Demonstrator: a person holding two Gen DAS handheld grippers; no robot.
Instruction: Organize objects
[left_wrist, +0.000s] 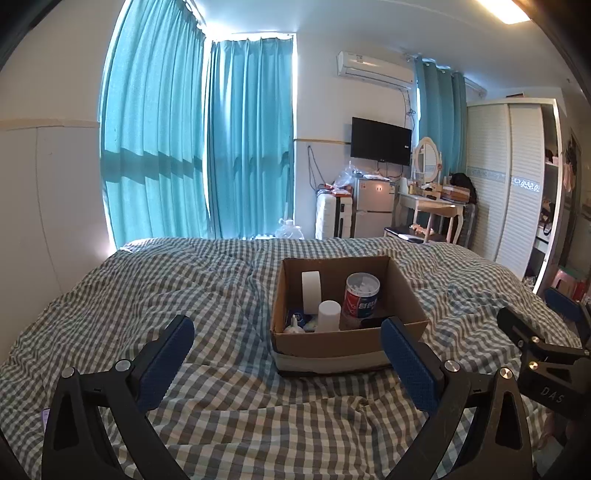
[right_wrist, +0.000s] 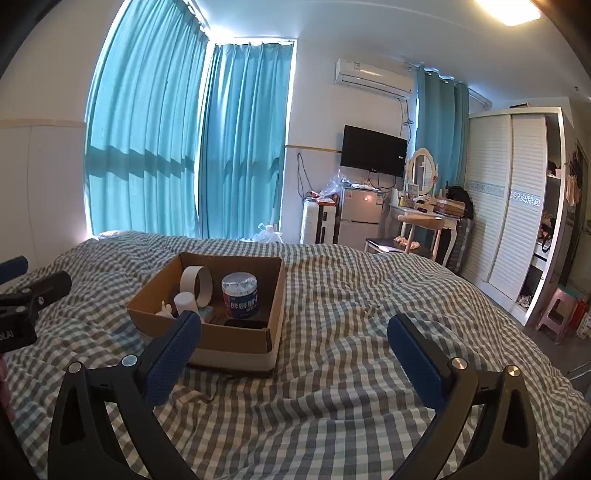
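Observation:
A brown cardboard box (left_wrist: 343, 341) sits on the checked bedspread (left_wrist: 221, 398); it also shows in the right wrist view (right_wrist: 229, 347). Inside stand a tape roll (left_wrist: 311, 288), a white bottle (left_wrist: 328, 315), a red-and-blue labelled jar (left_wrist: 361, 297) and small items at the front left. My left gripper (left_wrist: 288, 358) is open and empty, just short of the box front. My right gripper (right_wrist: 295, 354) is open and empty, to the right of the box. The right gripper shows at the left view's right edge (left_wrist: 535, 343).
The bed fills the foreground. Teal curtains (left_wrist: 199, 147) hang behind it. Past the bed stand a small fridge (left_wrist: 373, 206), a dressing table (left_wrist: 436, 206), a wall TV (left_wrist: 380, 142), a white wardrobe (left_wrist: 509, 177) and a pink stool (right_wrist: 557, 310).

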